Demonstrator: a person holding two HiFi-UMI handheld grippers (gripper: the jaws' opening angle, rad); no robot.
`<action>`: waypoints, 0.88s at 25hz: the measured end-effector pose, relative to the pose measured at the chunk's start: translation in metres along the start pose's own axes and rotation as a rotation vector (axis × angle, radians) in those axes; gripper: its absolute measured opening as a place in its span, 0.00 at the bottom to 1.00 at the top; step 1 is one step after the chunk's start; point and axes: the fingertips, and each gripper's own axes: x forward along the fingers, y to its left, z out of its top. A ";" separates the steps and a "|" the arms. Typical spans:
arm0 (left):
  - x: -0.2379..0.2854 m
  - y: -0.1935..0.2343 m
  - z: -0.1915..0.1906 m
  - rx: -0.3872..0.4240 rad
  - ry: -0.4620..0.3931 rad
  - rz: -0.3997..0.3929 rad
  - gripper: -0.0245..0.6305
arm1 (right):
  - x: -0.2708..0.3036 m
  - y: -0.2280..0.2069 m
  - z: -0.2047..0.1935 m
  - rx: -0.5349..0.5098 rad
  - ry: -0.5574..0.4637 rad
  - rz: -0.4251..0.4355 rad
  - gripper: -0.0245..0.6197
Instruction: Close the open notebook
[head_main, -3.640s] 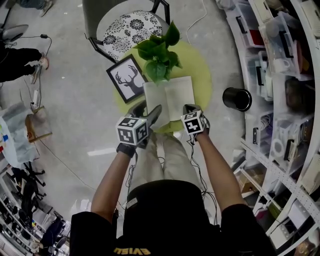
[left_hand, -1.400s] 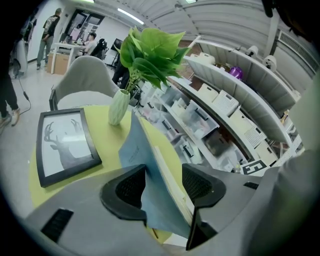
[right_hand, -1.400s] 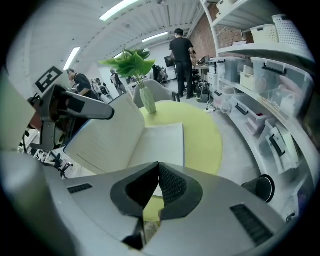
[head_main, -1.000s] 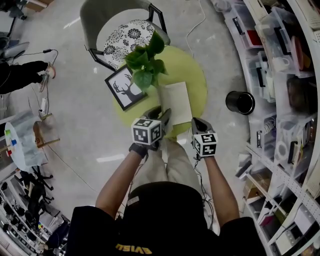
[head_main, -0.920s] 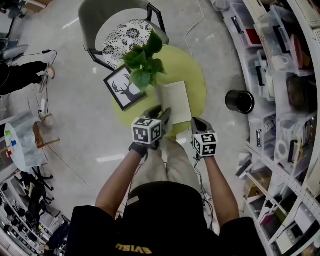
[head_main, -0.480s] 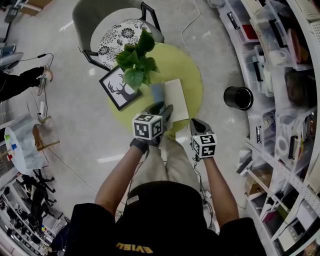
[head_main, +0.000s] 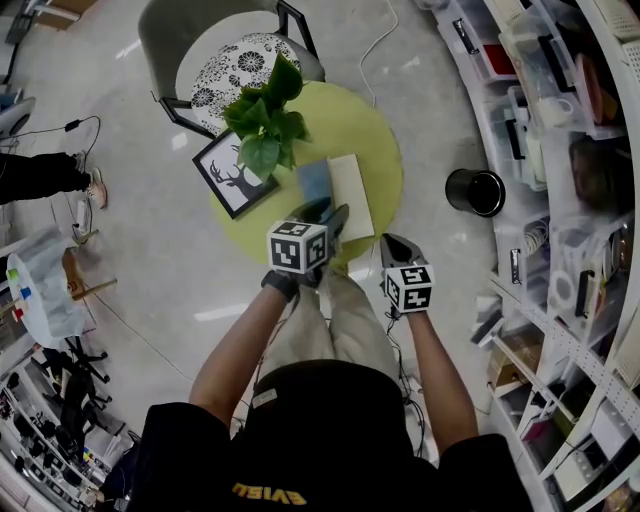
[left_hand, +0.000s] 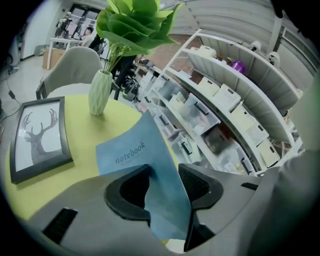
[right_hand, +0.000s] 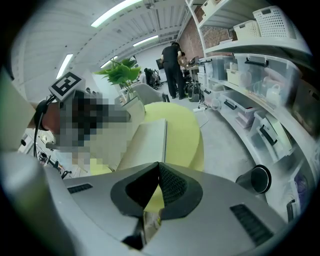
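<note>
The notebook (head_main: 350, 195) lies on the round yellow-green table (head_main: 385, 150), its blue cover (head_main: 314, 183) lifted and tilting over the white pages. In the left gripper view the cover (left_hand: 135, 155), marked "notebook", runs up between the jaws of my left gripper (left_hand: 162, 182). Those jaws are opening, and a gap shows beside the cover on the left. In the head view my left gripper (head_main: 326, 213) sits at the notebook's near left corner. My right gripper (head_main: 390, 243) hangs shut and empty just off the table's near edge, with the notebook (right_hand: 145, 142) ahead of it.
A potted plant (head_main: 262, 120) and a framed deer picture (head_main: 232, 172) stand on the table's left side. A chair with a patterned cushion (head_main: 235, 60) is behind the table. A black bin (head_main: 476, 192) stands on the floor at right, before curved shelves of boxes (head_main: 560, 150).
The notebook lay flat and open before. Now its left half is raised, blue cover showing, and has swung toward the right pages. My left gripper went slightly forward with it; the right stayed still.
</note>
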 end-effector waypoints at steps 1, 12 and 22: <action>0.001 0.000 0.000 -0.001 0.000 -0.001 0.33 | 0.000 0.000 0.000 -0.001 0.001 0.001 0.04; 0.012 -0.001 -0.001 0.008 0.009 0.004 0.37 | 0.001 -0.004 -0.001 -0.002 0.005 0.008 0.04; 0.034 -0.005 -0.007 -0.012 0.009 -0.018 0.39 | 0.000 -0.010 -0.008 0.002 0.026 0.005 0.04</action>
